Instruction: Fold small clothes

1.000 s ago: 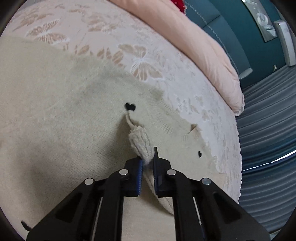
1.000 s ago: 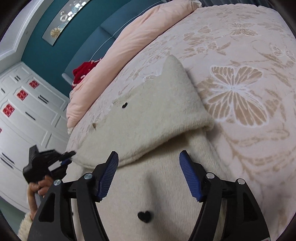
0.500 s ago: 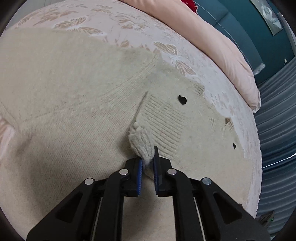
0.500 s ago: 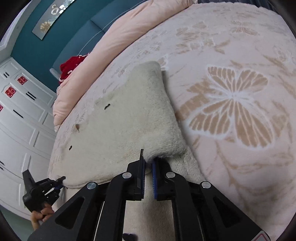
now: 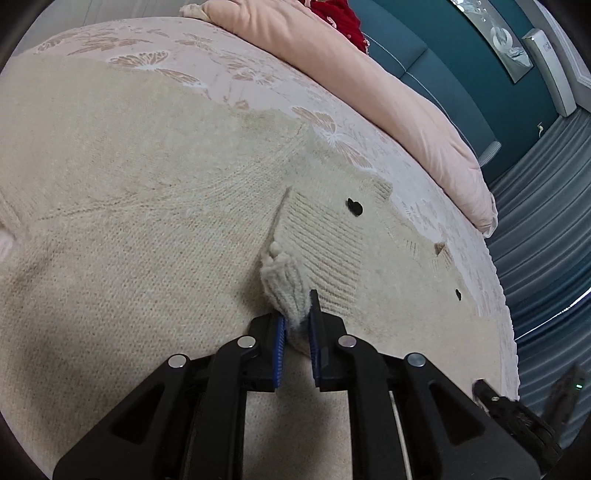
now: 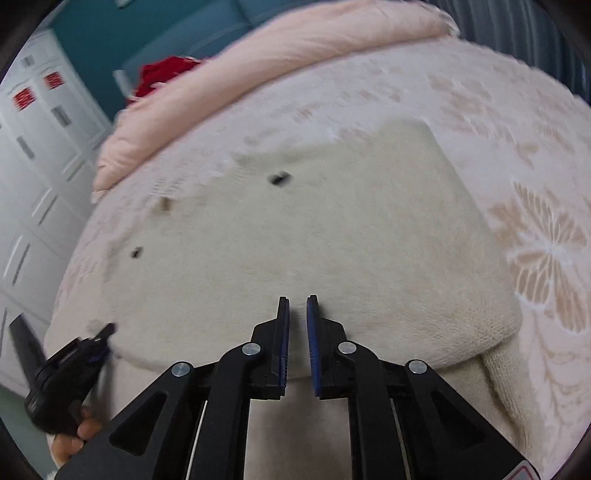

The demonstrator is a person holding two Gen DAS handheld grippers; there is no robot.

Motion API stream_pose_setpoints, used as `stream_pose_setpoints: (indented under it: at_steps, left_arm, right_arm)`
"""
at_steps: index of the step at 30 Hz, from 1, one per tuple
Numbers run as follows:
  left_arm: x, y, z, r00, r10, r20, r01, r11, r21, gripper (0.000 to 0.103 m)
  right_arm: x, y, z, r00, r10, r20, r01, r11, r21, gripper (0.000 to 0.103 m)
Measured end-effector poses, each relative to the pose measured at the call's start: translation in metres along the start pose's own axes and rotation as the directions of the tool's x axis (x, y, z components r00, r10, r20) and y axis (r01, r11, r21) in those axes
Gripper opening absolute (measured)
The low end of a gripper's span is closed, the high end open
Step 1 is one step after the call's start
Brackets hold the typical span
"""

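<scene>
A cream knit sweater (image 5: 129,206) with small black heart spots lies spread on the bed. My left gripper (image 5: 297,314) is shut on a bunched ribbed edge of the sweater (image 5: 284,273), held over the garment's body. In the right wrist view the sweater (image 6: 314,221) lies with one layer folded over another. My right gripper (image 6: 297,310) has its jaws nearly together over the folded layer's near edge; I cannot tell whether fabric is between them. The left gripper (image 6: 74,362) shows at the lower left there, in a hand.
The bed has a pink bedspread with beige butterflies (image 6: 546,254). A pink duvet (image 5: 369,85) lies along the far side, with a red item (image 5: 340,18) behind it. White cabinets (image 6: 33,147) stand left of the bed, grey curtains (image 5: 546,258) on the other side.
My left gripper carried the sweater edge across the body and now holds still. My right gripper went from wide open to nearly closed at the fold edge, and its view swung right, blurred.
</scene>
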State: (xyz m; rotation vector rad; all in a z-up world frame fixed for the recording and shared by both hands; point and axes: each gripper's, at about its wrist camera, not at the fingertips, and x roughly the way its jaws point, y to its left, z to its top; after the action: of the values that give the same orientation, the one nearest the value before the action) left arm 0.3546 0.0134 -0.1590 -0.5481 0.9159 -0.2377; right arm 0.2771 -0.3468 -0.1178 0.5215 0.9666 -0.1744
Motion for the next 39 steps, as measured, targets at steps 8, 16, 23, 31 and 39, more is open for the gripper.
stream_pose_setpoints:
  at_steps: [8,16,23,31,39]
  left_arm:
    - [0.0,0.003,-0.003,0.999,-0.031,0.036,0.031,1.0,0.002,0.012]
    - [-0.069,0.056,0.018,0.994,-0.078,0.073,0.09,0.981,-0.171,0.048]
    - [-0.184,0.231,0.094,0.93,0.316,0.186,-0.209,0.874,-0.439,0.082]
    - [-0.195,0.323,0.158,0.869,0.48,0.122,-0.336,0.752,-0.567,0.093]
    - [-0.185,0.297,0.192,0.89,0.443,0.107,-0.355,0.823,-0.444,0.012]
  right_arm:
    - [-0.023,-0.067,0.005,0.992,-0.104,0.076,0.103,0.995,0.012,0.0]
    - [-0.074,0.013,-0.067,0.992,-0.045,0.122,0.066,0.982,-0.176,0.031]
    - [-0.072,0.037,-0.145,0.993,-0.014,0.121,0.043,0.969,-0.244,0.05]
    - [-0.06,0.055,-0.153,0.994,-0.037,0.101,0.071,0.934,-0.351,0.076]
    - [-0.056,0.055,-0.155,0.994,-0.035,0.1,0.068,0.934,-0.351,0.08]
